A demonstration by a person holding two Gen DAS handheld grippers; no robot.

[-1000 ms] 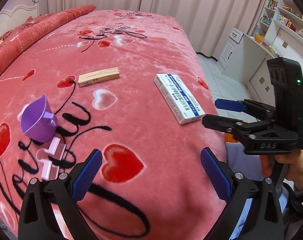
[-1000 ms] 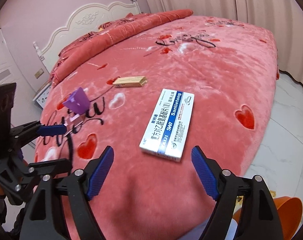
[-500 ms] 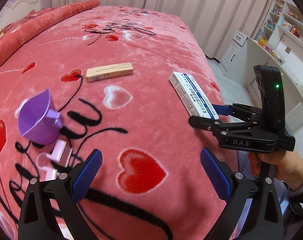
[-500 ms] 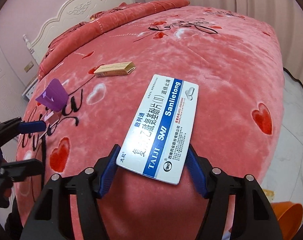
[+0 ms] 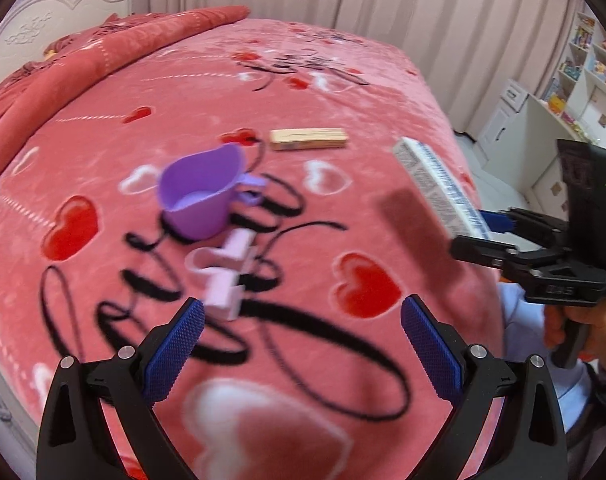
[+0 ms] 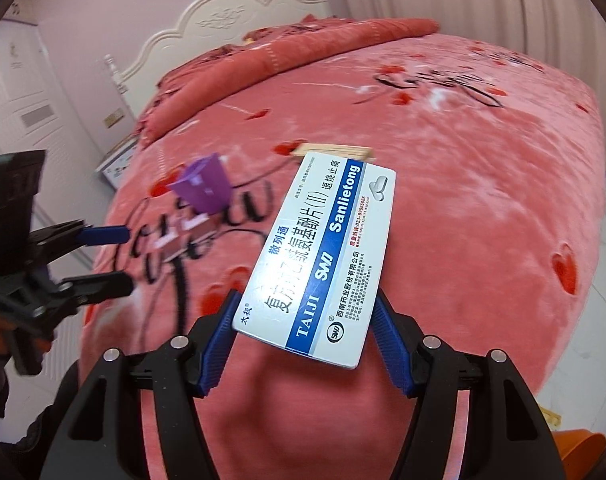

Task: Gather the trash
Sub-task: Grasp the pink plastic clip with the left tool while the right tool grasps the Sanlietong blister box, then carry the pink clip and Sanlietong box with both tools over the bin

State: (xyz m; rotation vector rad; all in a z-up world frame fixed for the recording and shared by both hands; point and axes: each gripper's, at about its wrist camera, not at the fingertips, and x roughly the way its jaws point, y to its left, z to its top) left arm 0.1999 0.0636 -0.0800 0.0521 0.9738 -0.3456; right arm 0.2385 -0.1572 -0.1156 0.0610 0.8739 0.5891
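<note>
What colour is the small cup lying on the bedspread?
Purple; the cup shows best in the left wrist view, tipped on its side on the pink bedspread.

- Ahead of our left tongs (image 5: 303,344), the pink clip (image 5: 223,280) lies just off the left pad, with the purple cup (image 5: 201,196) right behind it.
- Bare bed (image 5: 383,92) stretches beyond the tan box (image 5: 309,139): open passage there.
- Our right tongs (image 6: 305,344) clamp the white medicine box (image 6: 323,256), which fills their gap.
- Right of that box, the blanket lies clear.
</note>
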